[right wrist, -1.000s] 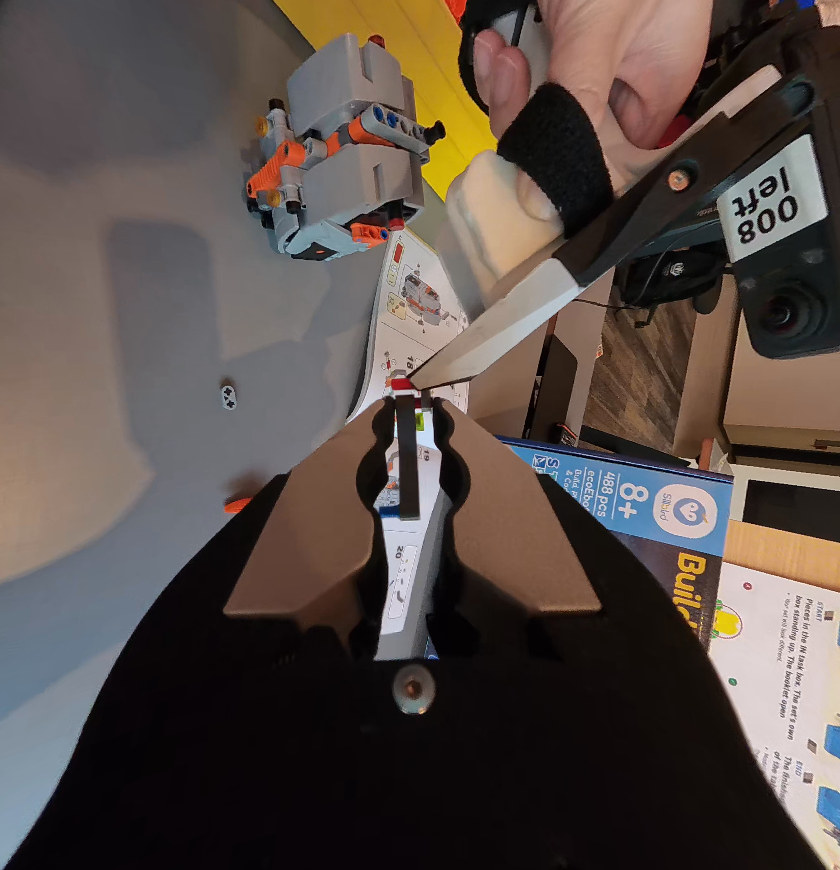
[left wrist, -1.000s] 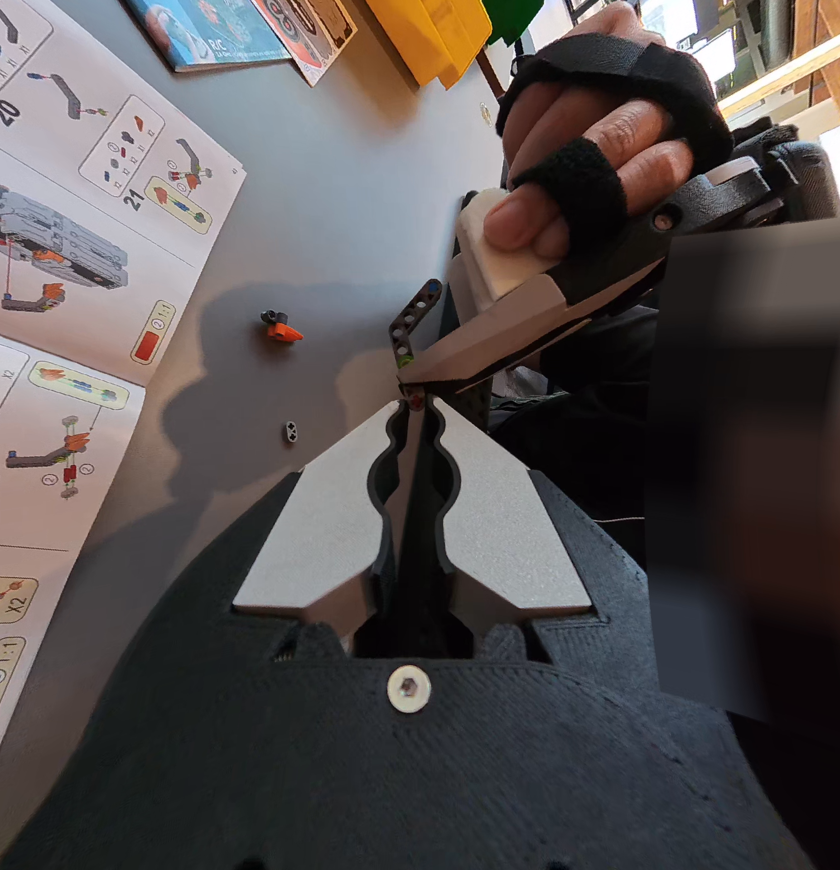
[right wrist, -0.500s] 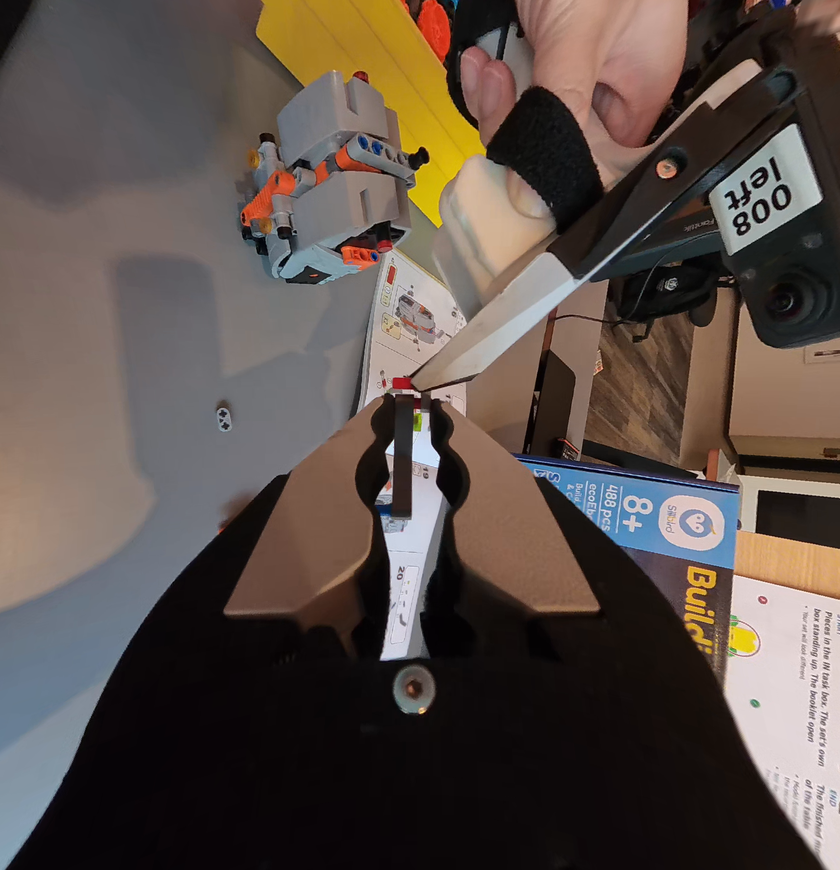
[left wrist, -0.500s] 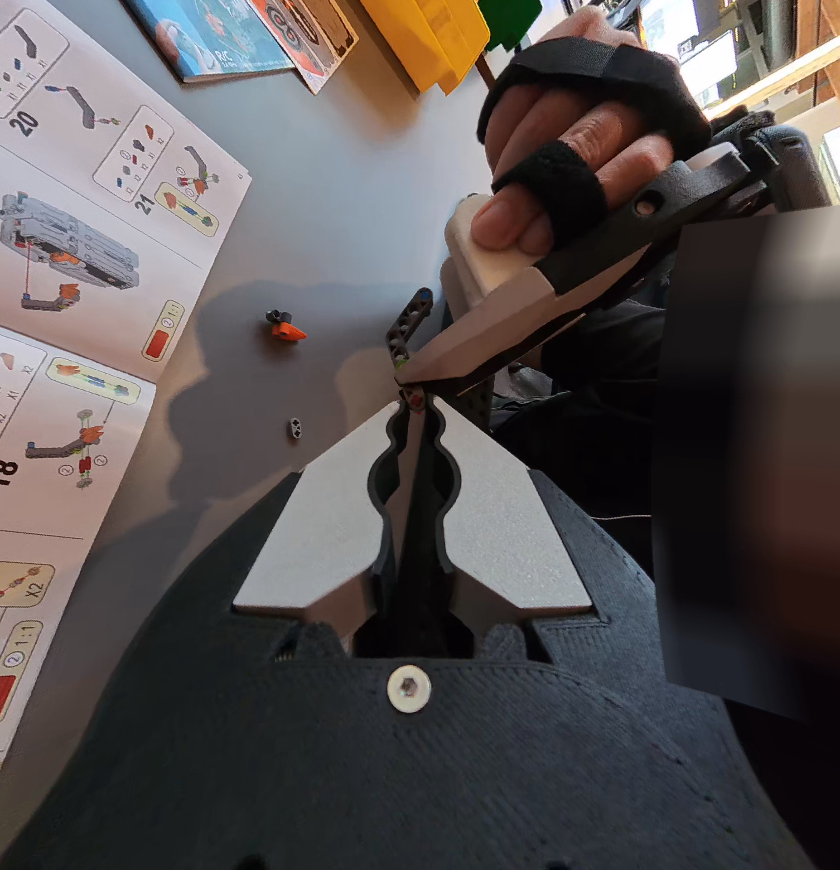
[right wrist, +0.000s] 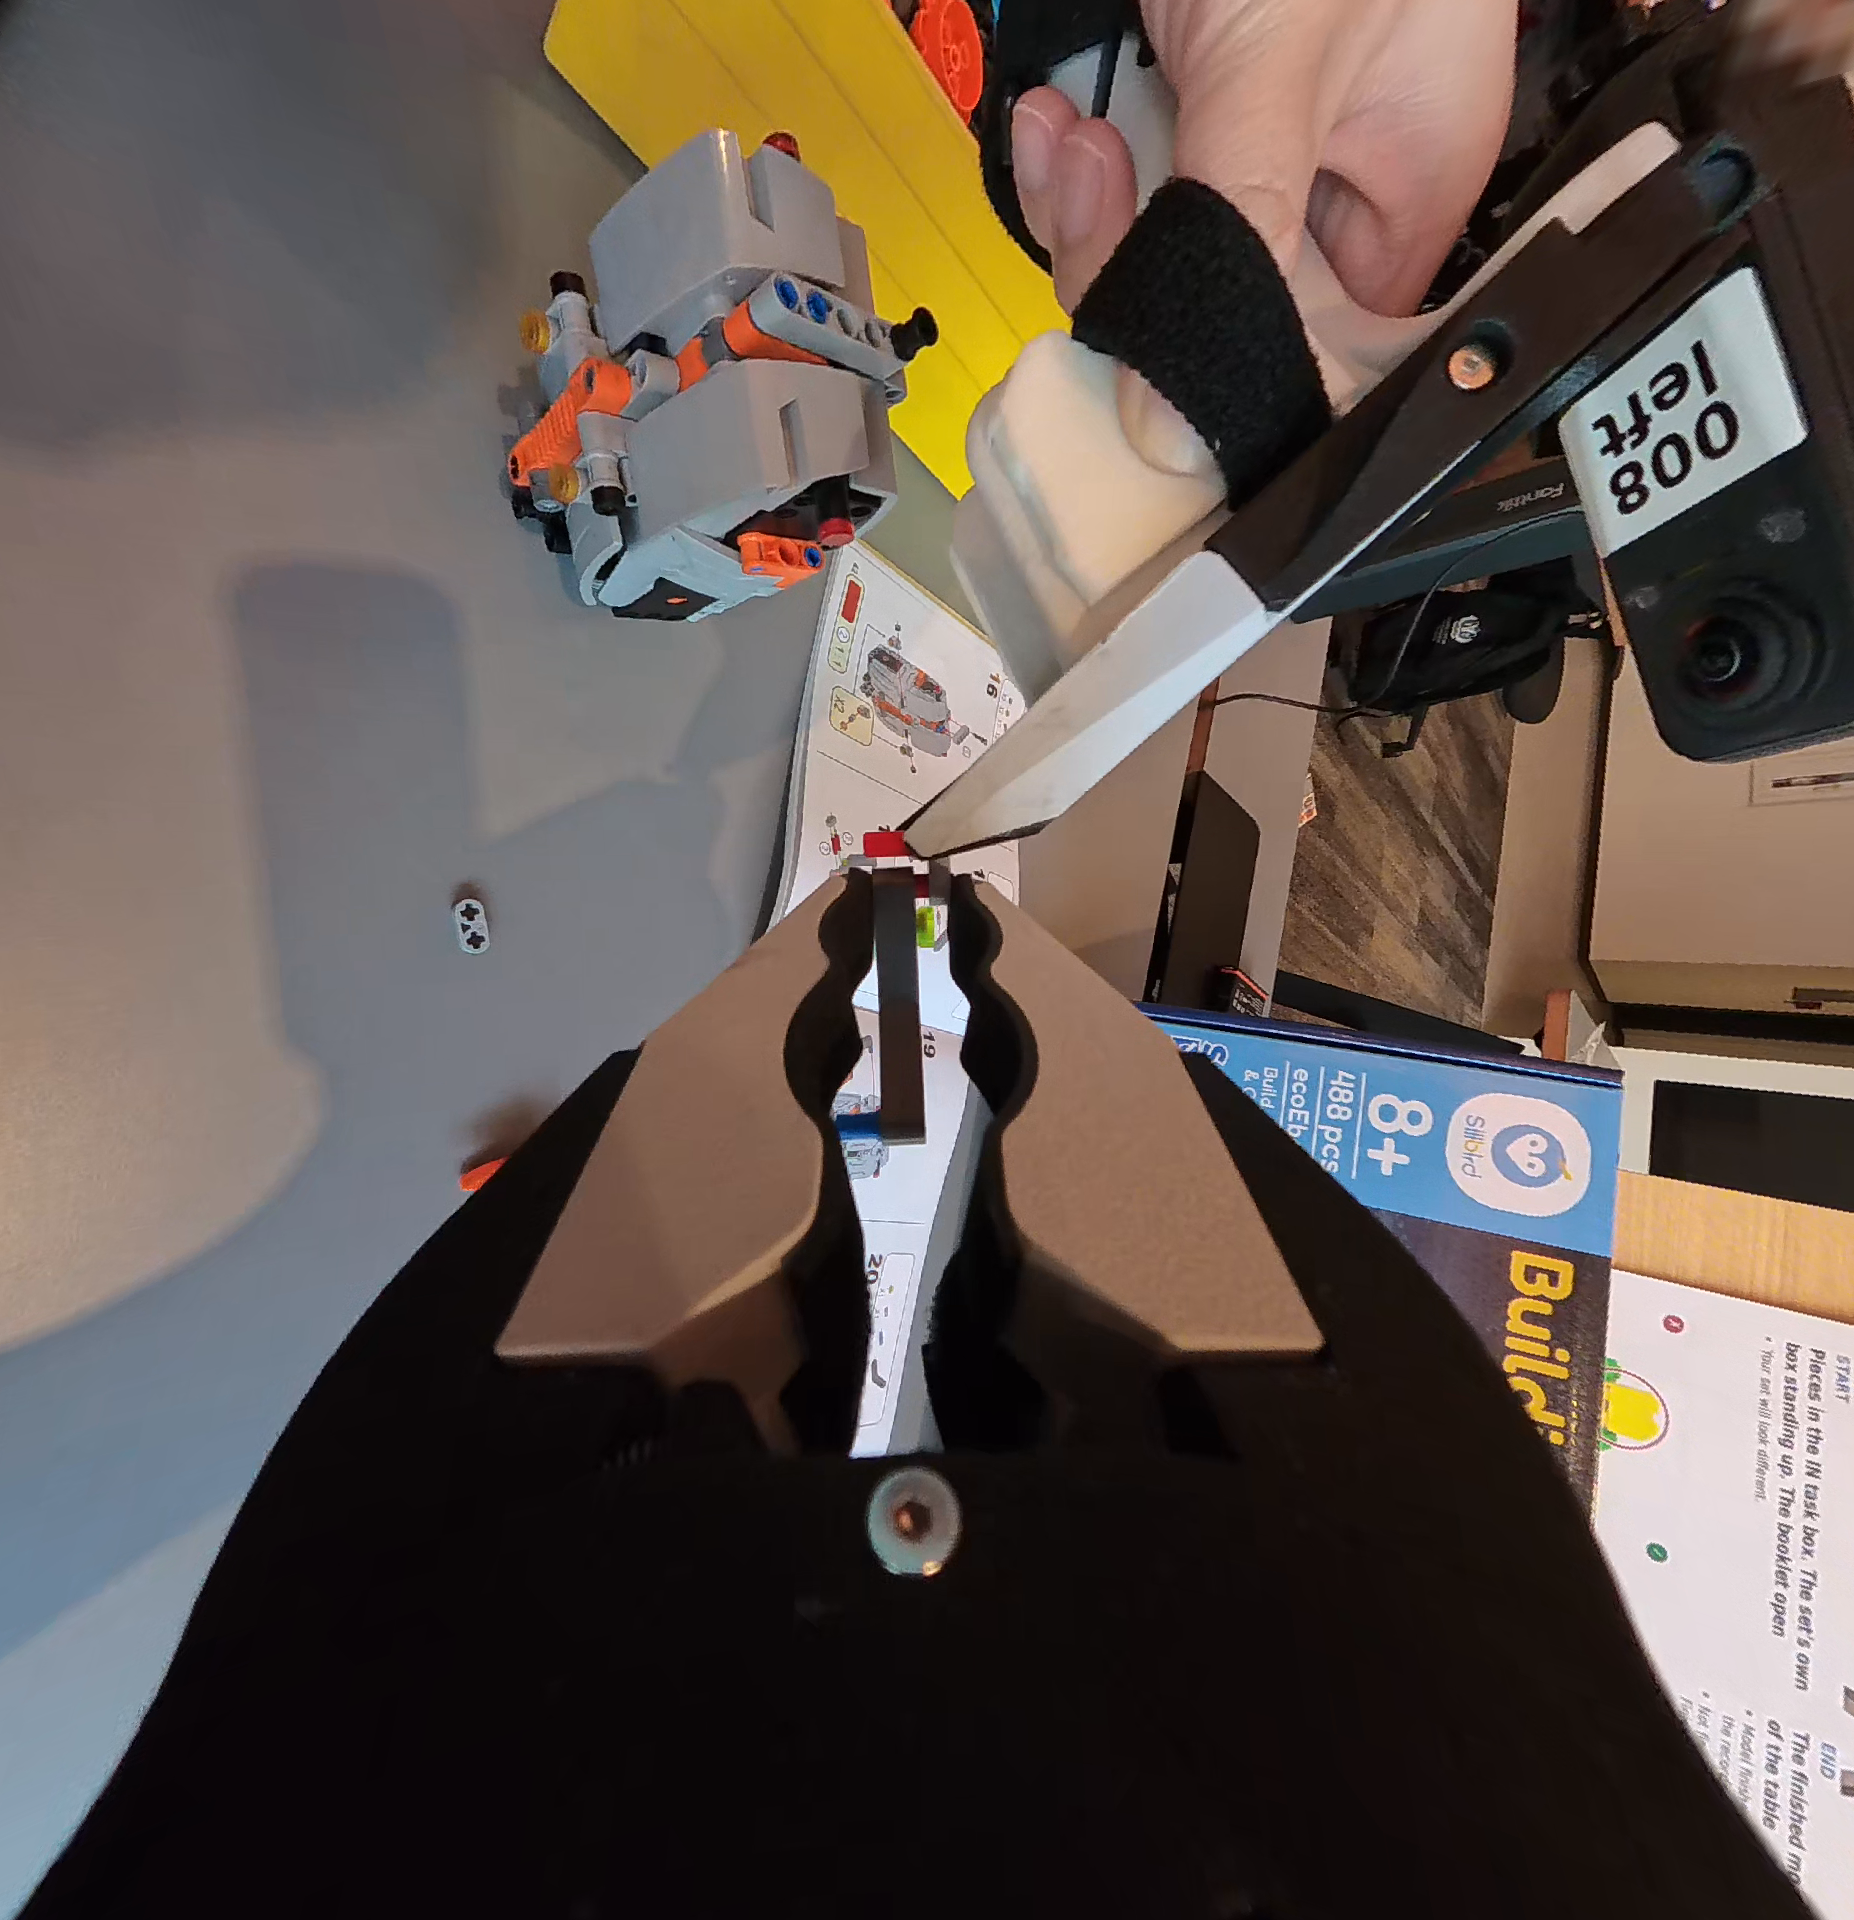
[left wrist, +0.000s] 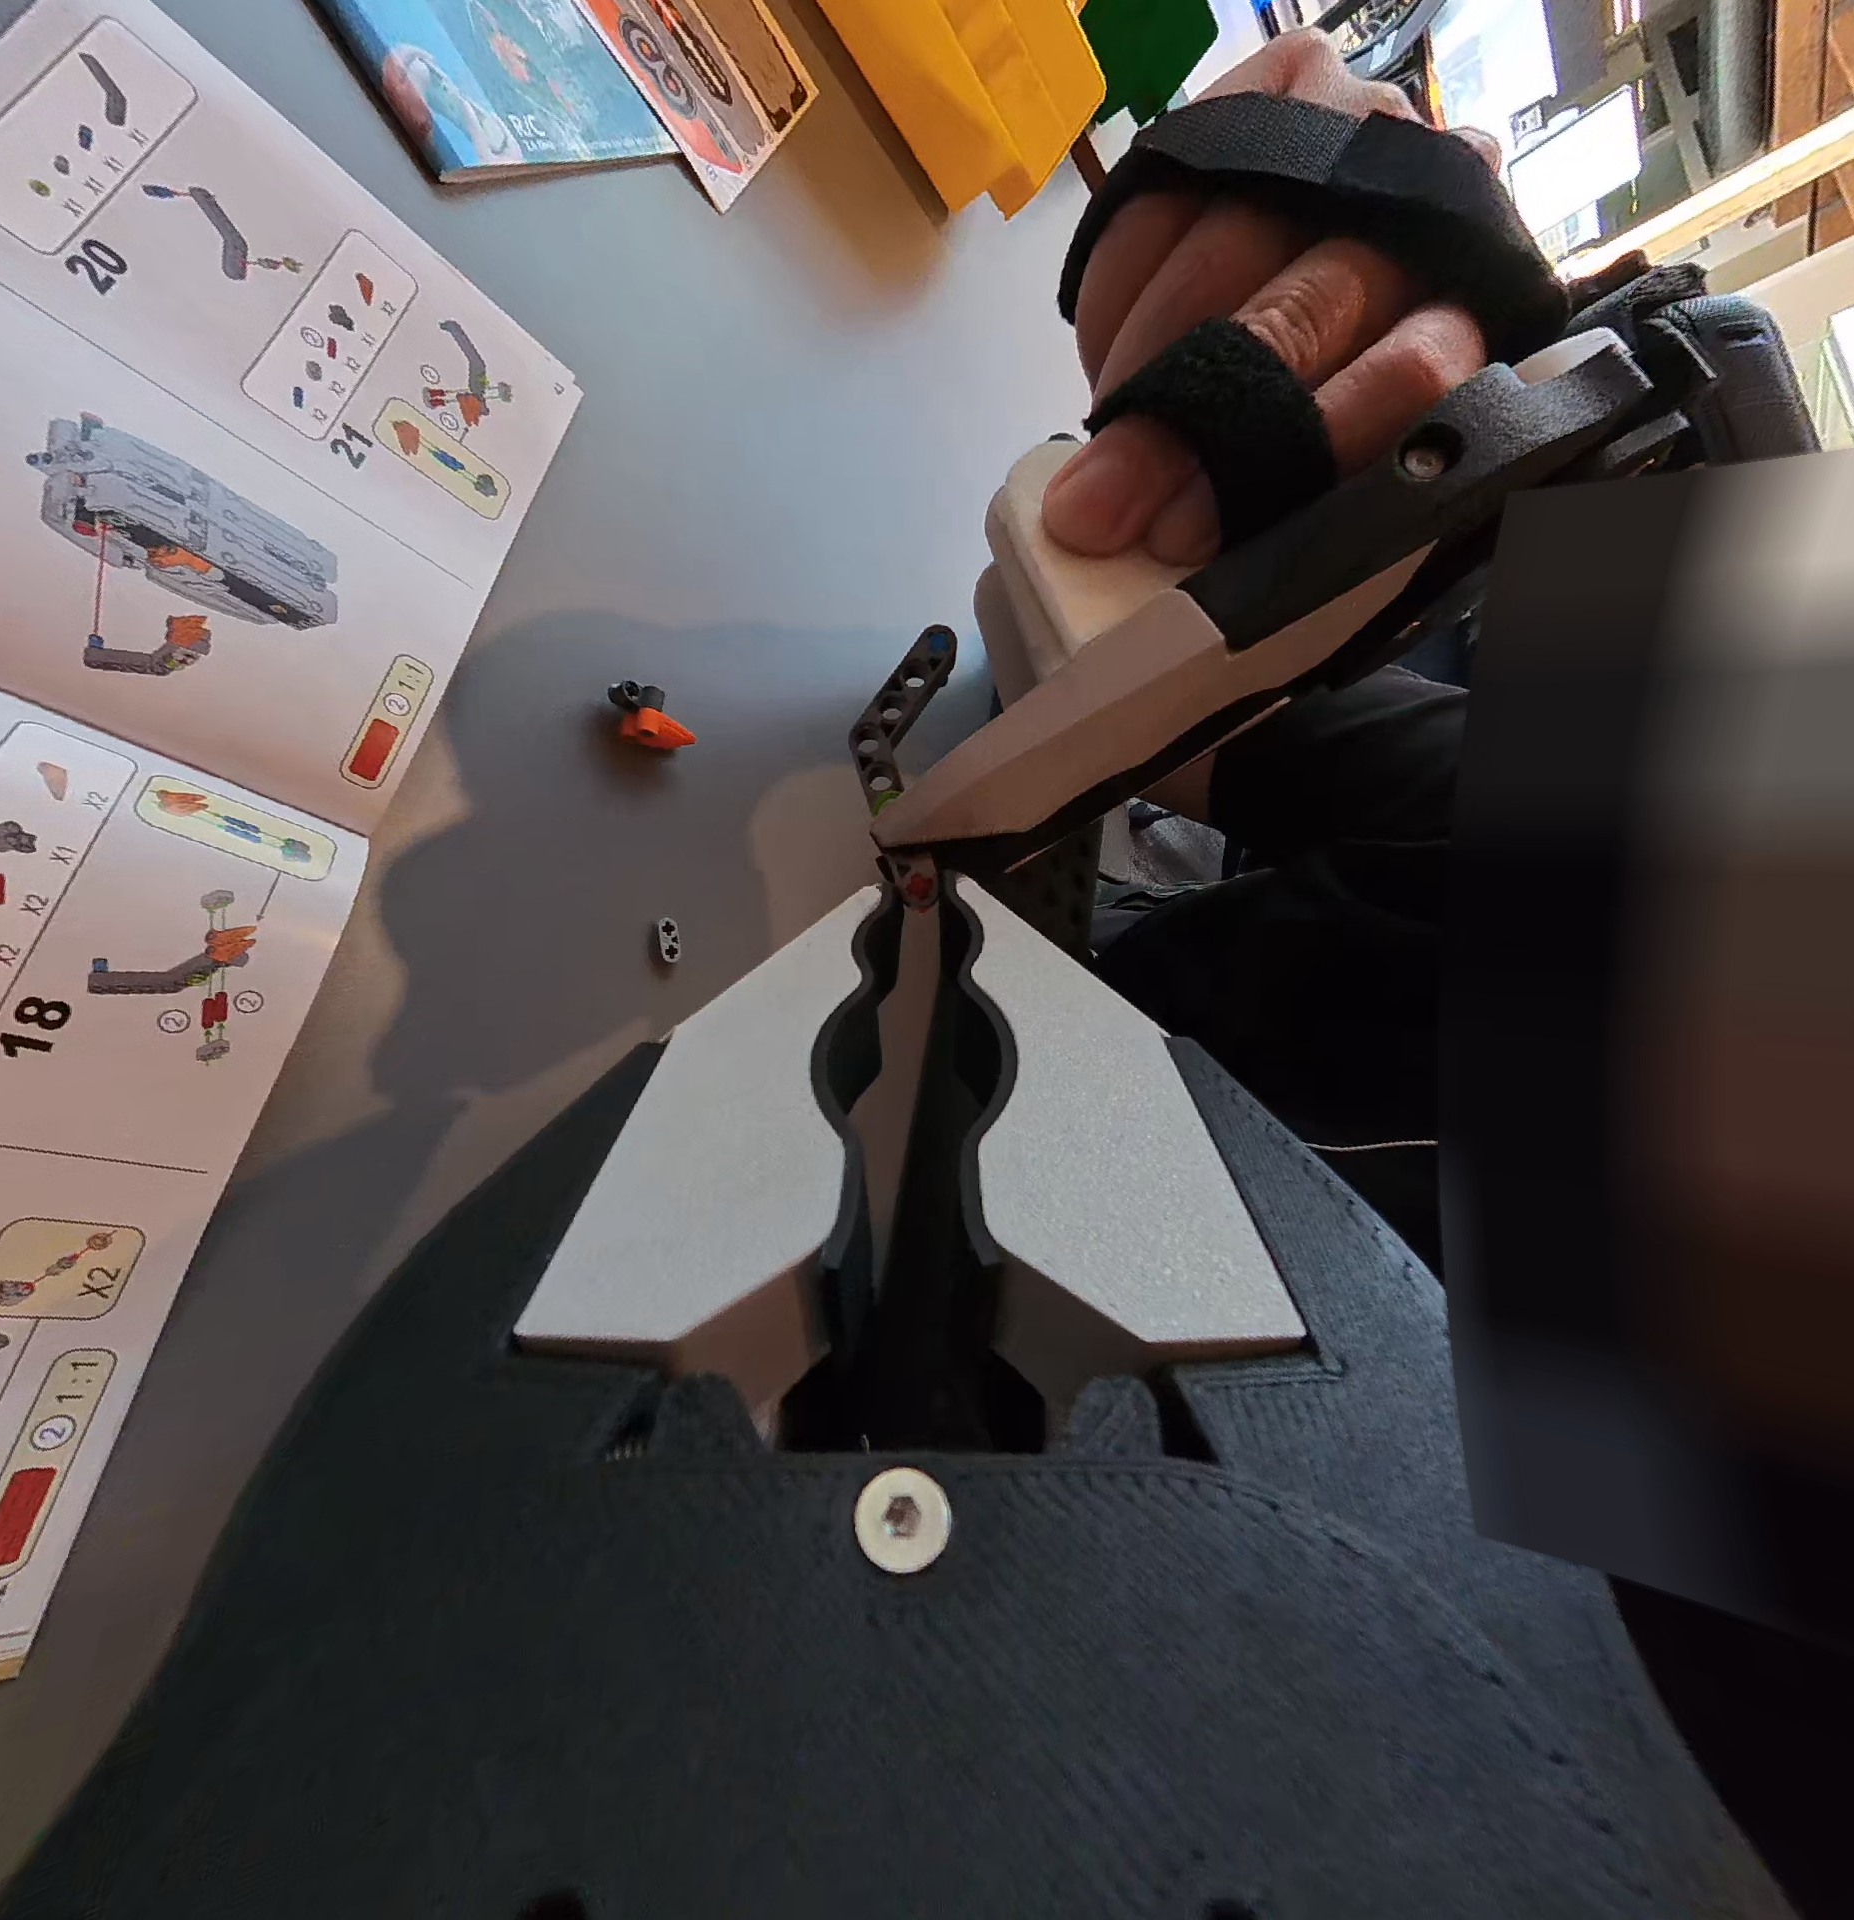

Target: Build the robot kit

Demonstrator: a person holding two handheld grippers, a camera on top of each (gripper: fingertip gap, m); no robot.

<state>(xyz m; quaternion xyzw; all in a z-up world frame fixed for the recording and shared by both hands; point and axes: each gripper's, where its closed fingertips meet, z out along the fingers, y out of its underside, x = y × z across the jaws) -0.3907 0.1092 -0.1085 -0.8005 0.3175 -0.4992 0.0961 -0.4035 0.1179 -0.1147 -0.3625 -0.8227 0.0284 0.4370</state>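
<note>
In the left wrist view my left gripper (left wrist: 918, 896) is shut on a small red pin (left wrist: 920, 885) at its very tips. My right gripper (left wrist: 892, 831) comes in from the right, held by a gloved hand (left wrist: 1266, 343). It meets the left tips and carries a black bent beam with holes (left wrist: 895, 717). In the right wrist view my right gripper (right wrist: 902, 883) is shut on that black beam (right wrist: 899, 1029), edge-on between the fingers. A lime piece (right wrist: 929, 921) sits on the beam. The red pin (right wrist: 881, 844) is at the beam's far end, touched by the left gripper (right wrist: 928, 836).
An open instruction booklet (left wrist: 175, 540) lies left on the grey table (left wrist: 777, 416). A small orange-and-black piece (left wrist: 648, 722) and a small grey connector (left wrist: 668, 940) lie loose. A grey-and-orange model (right wrist: 715, 416), a yellow tray (right wrist: 798, 156) and a blue box (right wrist: 1422, 1164) are nearby. Left and right tips are no more than a few centimetres apart. My right tips are roughly 12 cm from the small grey connector (left wrist: 668, 940). Look for it in the right wrist view (right wrist: 478, 934) too.
Both grippers stay tip to tip, each still shut on its part. The views have drifted slightly: the booklet and the model have slid a little in frame.
</note>
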